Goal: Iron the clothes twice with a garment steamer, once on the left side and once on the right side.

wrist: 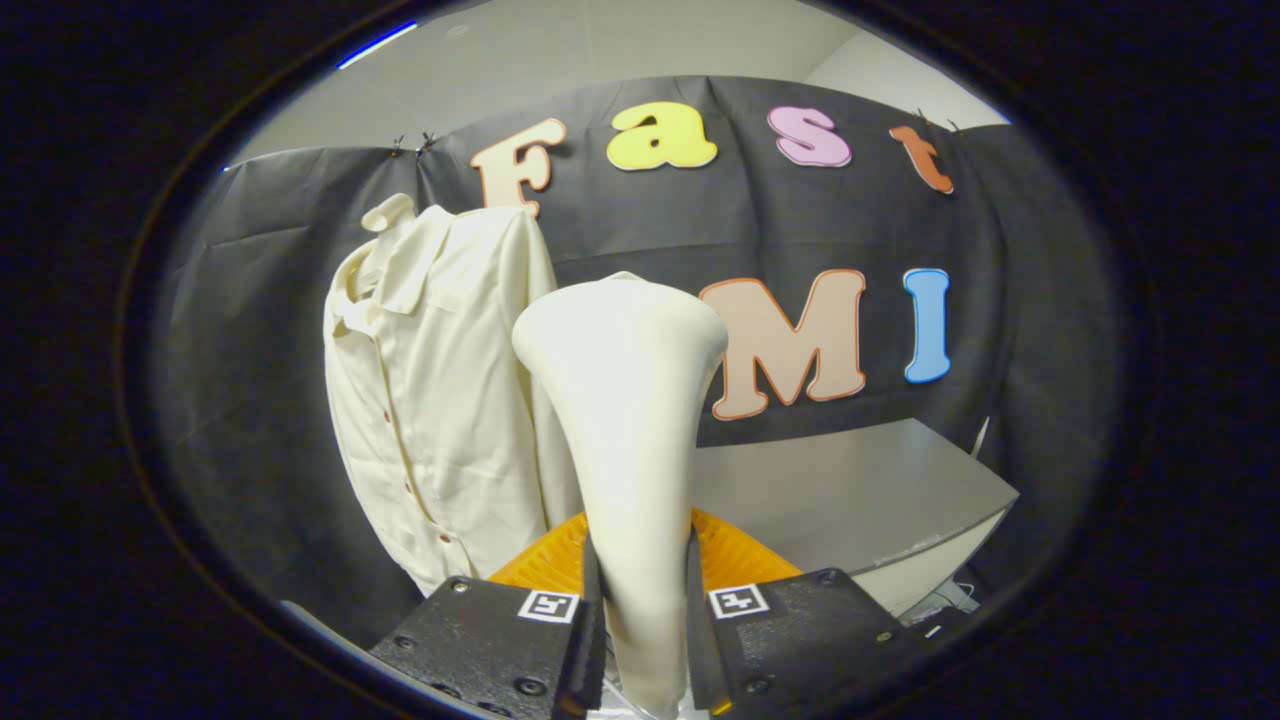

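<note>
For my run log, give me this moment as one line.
gripper: shut on cream plastic garment steamer | cream button-front shirt: hanging beyond the fingers, apart from steamer head | grey table: beside

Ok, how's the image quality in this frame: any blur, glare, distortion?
Gripper view: strong fisheye bending, so the table edge and wall cloth curve; lighting is even and soft, no harsh glare on the shirt; the steamer, clamped between both fingers of the gripper, looks slightly soft because it is so close; shirt buttons stay reasonably sharp.

Recording booth, black cloth wall, grey table, shirt hung for steaming
</note>
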A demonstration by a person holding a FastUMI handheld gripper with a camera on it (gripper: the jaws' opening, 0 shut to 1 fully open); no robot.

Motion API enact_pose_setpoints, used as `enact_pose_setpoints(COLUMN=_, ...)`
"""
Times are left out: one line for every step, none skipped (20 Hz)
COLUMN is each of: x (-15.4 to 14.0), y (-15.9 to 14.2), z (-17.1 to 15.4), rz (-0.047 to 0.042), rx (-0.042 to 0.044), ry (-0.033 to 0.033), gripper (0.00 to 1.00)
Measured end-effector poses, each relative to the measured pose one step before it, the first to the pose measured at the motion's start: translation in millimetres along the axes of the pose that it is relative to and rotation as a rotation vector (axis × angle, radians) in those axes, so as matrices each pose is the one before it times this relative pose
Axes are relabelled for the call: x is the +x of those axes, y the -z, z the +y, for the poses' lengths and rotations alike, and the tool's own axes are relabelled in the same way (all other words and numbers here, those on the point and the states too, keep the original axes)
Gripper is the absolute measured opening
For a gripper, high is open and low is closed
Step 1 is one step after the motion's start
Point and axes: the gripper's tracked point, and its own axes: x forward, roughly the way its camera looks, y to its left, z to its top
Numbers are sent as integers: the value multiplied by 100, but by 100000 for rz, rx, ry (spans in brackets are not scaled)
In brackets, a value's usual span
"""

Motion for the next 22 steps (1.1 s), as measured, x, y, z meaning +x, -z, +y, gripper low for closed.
enact_pose_setpoints(x=-549, y=-114, z=1561, rz=-1491, rx=-286, ry=51, gripper=33)
enact_pose_setpoints(x=-353, y=19, z=1667, rz=-604, rx=-290, ry=245, gripper=33)
enact_pose_setpoints(x=-400, y=27, z=1523, rz=-881, rx=-117, ry=259, gripper=33)
enact_pose_setpoints(x=-271, y=20, z=1480, rz=-867, rx=84, ry=628, gripper=33)
enact_pose_setpoints(x=-194, y=-45, z=1461, rz=-1284, rx=87, ry=834, gripper=33)
enact_pose_setpoints(x=-207, y=-5, z=1288, rz=-575, rx=201, ry=460, gripper=33)
enact_pose_setpoints(x=-151, y=283, z=1598, rz=-483, rx=925, ry=342, gripper=33)
enact_pose_setpoints(x=17, y=313, z=1243, rz=269, rx=938, ry=92, gripper=33)
enact_pose_setpoints(x=-45, y=416, z=1337, rz=443, rx=1425, ry=-213, gripper=33)
enact_pose_setpoints(x=26, y=439, z=1390, rz=578, rx=596, ry=-401, gripper=33)
enact_pose_setpoints(x=33, y=407, z=1233, rz=-92, rx=839, ry=-449, gripper=33)
enact_pose_setpoints(x=133, y=363, z=1387, rz=-227, rx=565, ry=-885, gripper=33)
enact_pose_setpoints(x=185, y=309, z=1276, rz=-194, rx=547, ry=-1204, gripper=33)
enact_pose_setpoints(x=284, y=415, z=1174, rz=40, rx=287, ry=-1611, gripper=33)
enact_pose_setpoints(x=451, y=401, z=1152, rz=-177, rx=214, ry=-1952, gripper=33)
enact_pose_setpoints(x=501, y=351, z=1133, rz=-5, rx=-203, ry=-1818, gripper=33)
enact_pose_setpoints(x=626, y=361, z=965, rz=-186, rx=-563, ry=-1795, gripper=33)
enact_pose_setpoints(x=483, y=307, z=797, rz=-601, rx=-343, ry=-1304, gripper=33)
enact_pose_setpoints(x=676, y=225, z=838, rz=-752, rx=-585, ry=-1809, gripper=33)
enact_pose_setpoints(x=807, y=251, z=966, rz=-853, rx=-746, ry=-1984, gripper=33)
enact_pose_setpoints(x=698, y=250, z=748, rz=-184, rx=-695, ry=-1634, gripper=33)
enact_pose_setpoints(x=847, y=131, z=922, rz=-446, rx=-556, ry=-1858, gripper=33)
